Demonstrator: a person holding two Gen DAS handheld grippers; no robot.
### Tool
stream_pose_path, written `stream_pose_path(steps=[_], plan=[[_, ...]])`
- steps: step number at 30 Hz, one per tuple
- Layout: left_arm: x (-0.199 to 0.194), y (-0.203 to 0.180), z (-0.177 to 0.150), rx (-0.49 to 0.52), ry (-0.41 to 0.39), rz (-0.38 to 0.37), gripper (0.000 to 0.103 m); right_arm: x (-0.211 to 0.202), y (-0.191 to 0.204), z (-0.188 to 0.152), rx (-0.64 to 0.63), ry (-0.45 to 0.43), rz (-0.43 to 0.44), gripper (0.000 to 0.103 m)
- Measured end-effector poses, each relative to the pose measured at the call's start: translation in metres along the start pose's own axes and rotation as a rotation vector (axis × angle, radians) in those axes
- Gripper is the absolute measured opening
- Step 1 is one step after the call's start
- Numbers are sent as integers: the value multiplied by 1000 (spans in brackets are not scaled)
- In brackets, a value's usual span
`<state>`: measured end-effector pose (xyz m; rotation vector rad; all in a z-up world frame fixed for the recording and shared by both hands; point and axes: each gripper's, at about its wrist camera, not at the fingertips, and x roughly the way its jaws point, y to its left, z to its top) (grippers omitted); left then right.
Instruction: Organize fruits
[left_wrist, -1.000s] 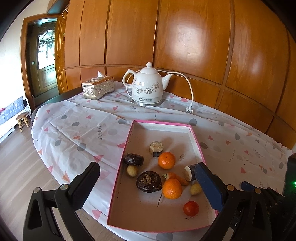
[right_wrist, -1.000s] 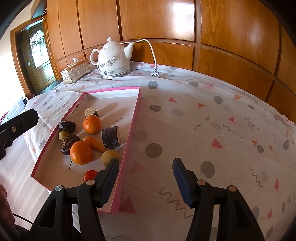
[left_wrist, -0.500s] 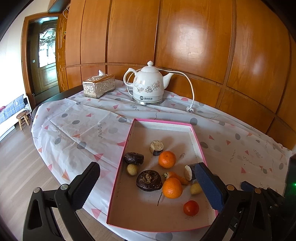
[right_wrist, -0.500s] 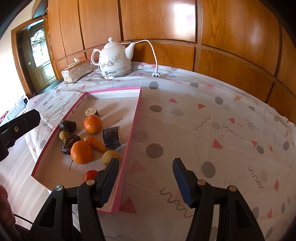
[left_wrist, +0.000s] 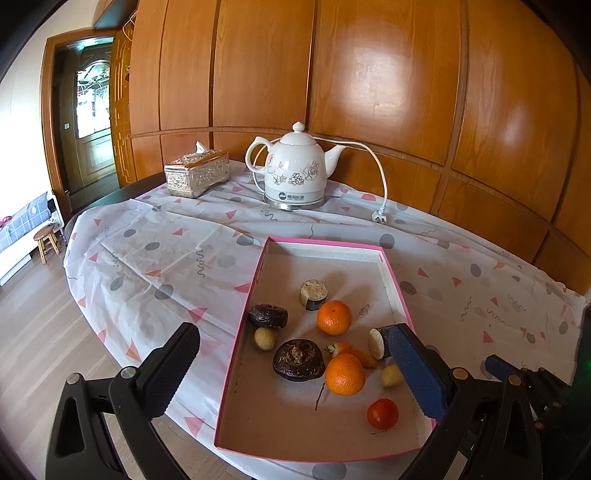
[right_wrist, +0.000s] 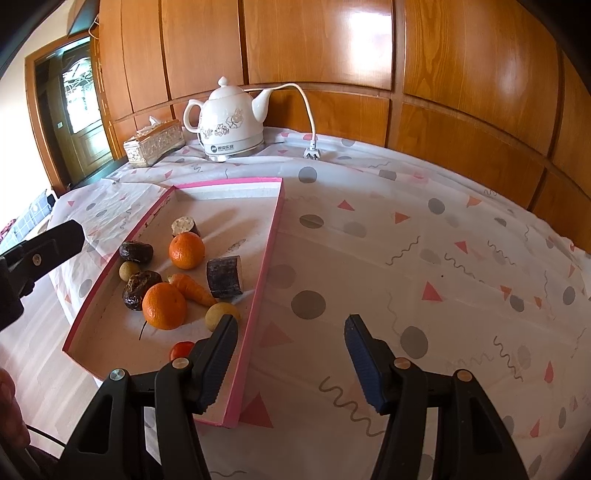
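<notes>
Fruit all sits loose in the pink-rimmed tray, clustered in its near half. Two oranges: one mid-tray, one nearer the front, just beside a small carrot. Red tomato alone at the front right corner. Dark brown wrinkled lump left of the front orange, a dark roll by the left rim with a small pale round fruit just beside it. Cut dark-skinned stub farthest back; second stub near the right rim.

Tray is on the bench with a patterned cloth.

Left gripper: jaws open wide, nothing between them, hanging over the tray's front edge. Right gripper: jaws open, empty, over the cloth to the right of the tray, left finger above the rim.

Back of bench: white kettle with unplugged cord, tissue box to its left.
</notes>
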<state>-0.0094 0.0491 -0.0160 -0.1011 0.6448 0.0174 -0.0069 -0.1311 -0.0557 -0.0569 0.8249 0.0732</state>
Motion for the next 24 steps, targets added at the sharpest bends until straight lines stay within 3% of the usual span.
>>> stream_pose_path(steps=[24], plan=[[1, -6, -1, 34, -6, -30, 102, 3, -16, -2, 37, 9, -3, 61]])
